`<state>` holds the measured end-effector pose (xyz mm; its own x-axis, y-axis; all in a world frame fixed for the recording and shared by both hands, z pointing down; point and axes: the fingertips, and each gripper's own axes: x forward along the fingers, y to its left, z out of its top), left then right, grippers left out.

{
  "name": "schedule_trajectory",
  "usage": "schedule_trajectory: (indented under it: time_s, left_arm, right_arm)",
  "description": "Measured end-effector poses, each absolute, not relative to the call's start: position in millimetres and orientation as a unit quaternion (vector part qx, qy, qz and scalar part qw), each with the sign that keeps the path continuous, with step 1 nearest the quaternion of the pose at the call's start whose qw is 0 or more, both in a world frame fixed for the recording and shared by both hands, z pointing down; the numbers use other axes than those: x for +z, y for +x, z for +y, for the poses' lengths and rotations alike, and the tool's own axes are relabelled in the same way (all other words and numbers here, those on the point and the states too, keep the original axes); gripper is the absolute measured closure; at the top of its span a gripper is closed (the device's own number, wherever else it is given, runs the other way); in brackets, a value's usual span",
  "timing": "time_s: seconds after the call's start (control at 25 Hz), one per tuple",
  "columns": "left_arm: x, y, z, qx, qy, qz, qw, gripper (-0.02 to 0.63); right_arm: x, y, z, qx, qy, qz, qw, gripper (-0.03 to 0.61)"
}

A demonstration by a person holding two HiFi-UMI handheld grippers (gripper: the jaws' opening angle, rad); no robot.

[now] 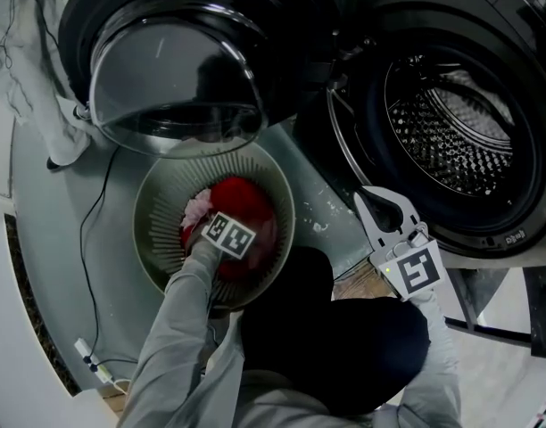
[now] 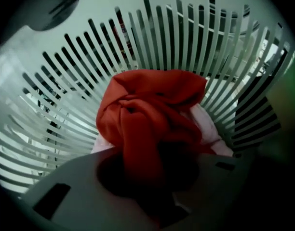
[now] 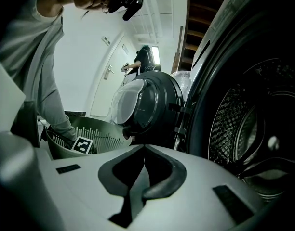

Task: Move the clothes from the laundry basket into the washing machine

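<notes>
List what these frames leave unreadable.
- Left gripper jaw tips: buried in the red garment in the left gripper view; under the marker cube in the head view.
- Clothes below the red garment: only a pink piece peeks out; the laundry basket bottom is covered.
- Drum floor: cut off by the door opening's rim in the head view; dark in the right gripper view.

a home laundry corner: front-loading washing machine [image 1: 451,123], slatted laundry basket [image 1: 157,212] beside it

The head view is dim, with glare on the door [image 1: 170,83] at 11 o'clock. Both gripper views bend and go dark at the edges. The cloth [image 2: 147,109] is blurry and shadowed at 6 o'clock.
</notes>
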<state>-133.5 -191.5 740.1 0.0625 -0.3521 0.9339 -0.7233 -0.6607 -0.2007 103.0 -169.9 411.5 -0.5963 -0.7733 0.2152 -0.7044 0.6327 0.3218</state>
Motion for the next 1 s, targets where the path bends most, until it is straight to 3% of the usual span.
schedule_trajectory:
  time_s: [1.0]
  left_arm:
    - [591.9,-144.7,-205.8,0.458,0.764,-0.433,0.137,0.515]
  right_arm:
    - [375.0,91.4,-168.9,-0.115,0.440,-0.879,0.144,0.560]
